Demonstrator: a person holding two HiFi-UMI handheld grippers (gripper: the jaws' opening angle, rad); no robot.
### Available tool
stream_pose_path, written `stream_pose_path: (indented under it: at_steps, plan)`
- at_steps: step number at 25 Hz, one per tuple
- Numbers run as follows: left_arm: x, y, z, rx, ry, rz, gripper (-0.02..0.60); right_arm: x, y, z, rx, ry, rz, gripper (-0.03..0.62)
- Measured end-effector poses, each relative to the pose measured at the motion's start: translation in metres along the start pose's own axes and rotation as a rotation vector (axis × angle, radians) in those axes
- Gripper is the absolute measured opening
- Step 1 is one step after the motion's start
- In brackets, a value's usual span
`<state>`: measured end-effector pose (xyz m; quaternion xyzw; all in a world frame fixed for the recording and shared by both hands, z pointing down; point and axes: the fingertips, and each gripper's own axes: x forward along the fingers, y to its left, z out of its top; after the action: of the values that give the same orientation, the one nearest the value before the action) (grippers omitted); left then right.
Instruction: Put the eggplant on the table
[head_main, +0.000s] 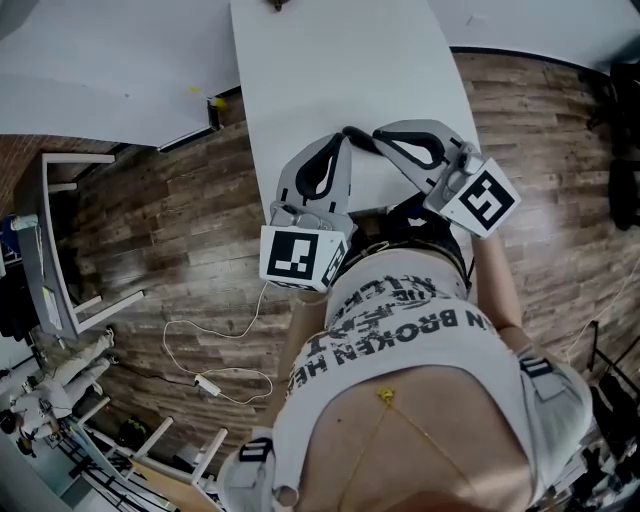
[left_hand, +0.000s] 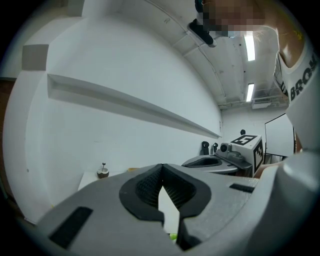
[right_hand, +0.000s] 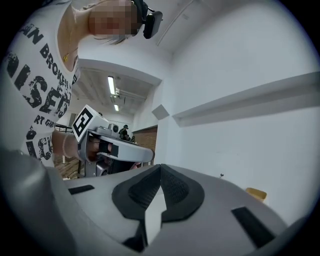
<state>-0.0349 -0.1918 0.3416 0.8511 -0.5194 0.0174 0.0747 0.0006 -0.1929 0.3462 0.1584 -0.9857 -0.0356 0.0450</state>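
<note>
- The left gripper (head_main: 343, 137) is held in front of the person's torso over the near end of the white table (head_main: 300, 90), pointing away from the body, about level.
- Its jaws are closed tip to tip (left_hand: 161, 168) and hold nothing.
- The right gripper (head_main: 381, 135) is held beside it and angles inward, so the two sets of tips sit near each other.
- Its jaws are likewise pressed together (right_hand: 160, 168) and empty.
- A small brown object with a stalk (left_hand: 103, 171) sits at the table's far end, well apart from both grippers. It is too small to tell whether it is the eggplant.
</note>
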Motion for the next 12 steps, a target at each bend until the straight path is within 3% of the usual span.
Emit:
stream_pose_path:
  at_steps: [12]
  plan:
    - [0.0007,-0.0019,0.0012,-0.002,-0.004,0.000,0.006,0.0032,0.0028,0.0003,0.017,-0.001,0.011,0.008]
